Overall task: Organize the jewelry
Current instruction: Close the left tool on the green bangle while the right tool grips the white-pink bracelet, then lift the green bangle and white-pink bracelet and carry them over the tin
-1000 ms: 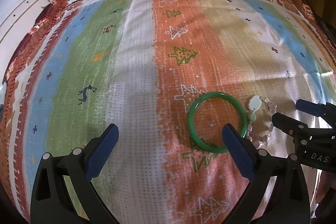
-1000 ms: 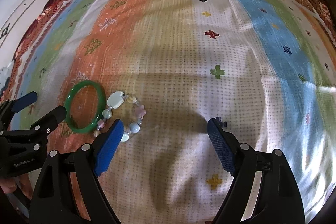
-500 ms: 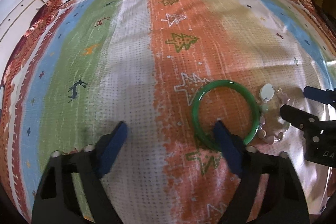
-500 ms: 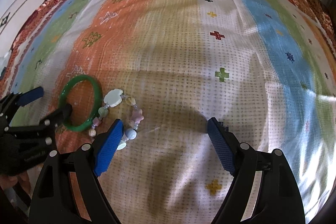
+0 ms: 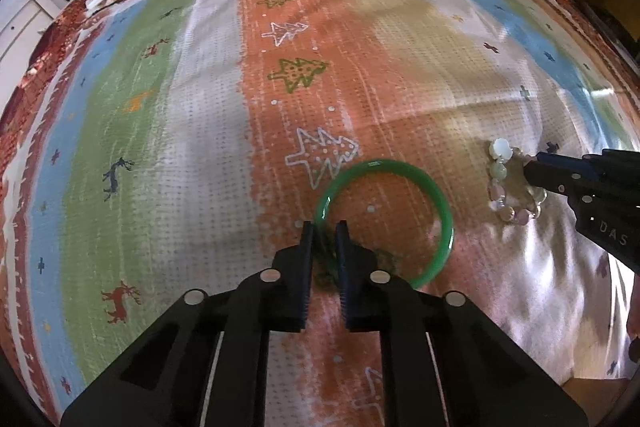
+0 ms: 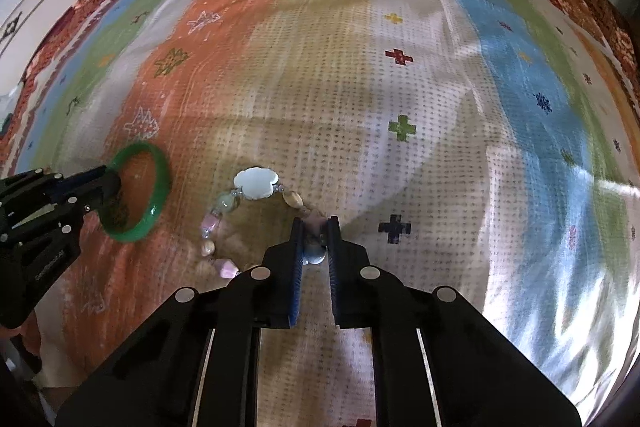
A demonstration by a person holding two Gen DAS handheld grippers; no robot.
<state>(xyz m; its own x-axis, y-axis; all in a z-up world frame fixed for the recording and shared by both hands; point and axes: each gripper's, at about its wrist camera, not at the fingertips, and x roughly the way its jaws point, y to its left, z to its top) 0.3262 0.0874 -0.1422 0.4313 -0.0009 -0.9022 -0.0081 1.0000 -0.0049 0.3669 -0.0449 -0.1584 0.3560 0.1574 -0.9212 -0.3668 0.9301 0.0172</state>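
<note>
Left gripper (image 5: 323, 227) pinches glossy green bangle (image 5: 424, 183); right gripper (image 6: 314, 223) clamps beaded bracelet (image 6: 256, 183)

1. My right gripper (image 6: 313, 227) is pinched on the near-right side of the beaded bracelet (image 6: 240, 215); a pink bead and a pale blue one sit between the pads.
2. The bracelet's white flower-shaped piece (image 6: 256, 183) is at the far side of the loop, lying on the striped cloth (image 6: 400, 87).
3. My left gripper (image 6: 105, 183) comes in from the left edge, its tips on the near-left rim of the green bangle (image 6: 154, 203).
4. Bangle and bracelet sit near each other, not touching.
</note>
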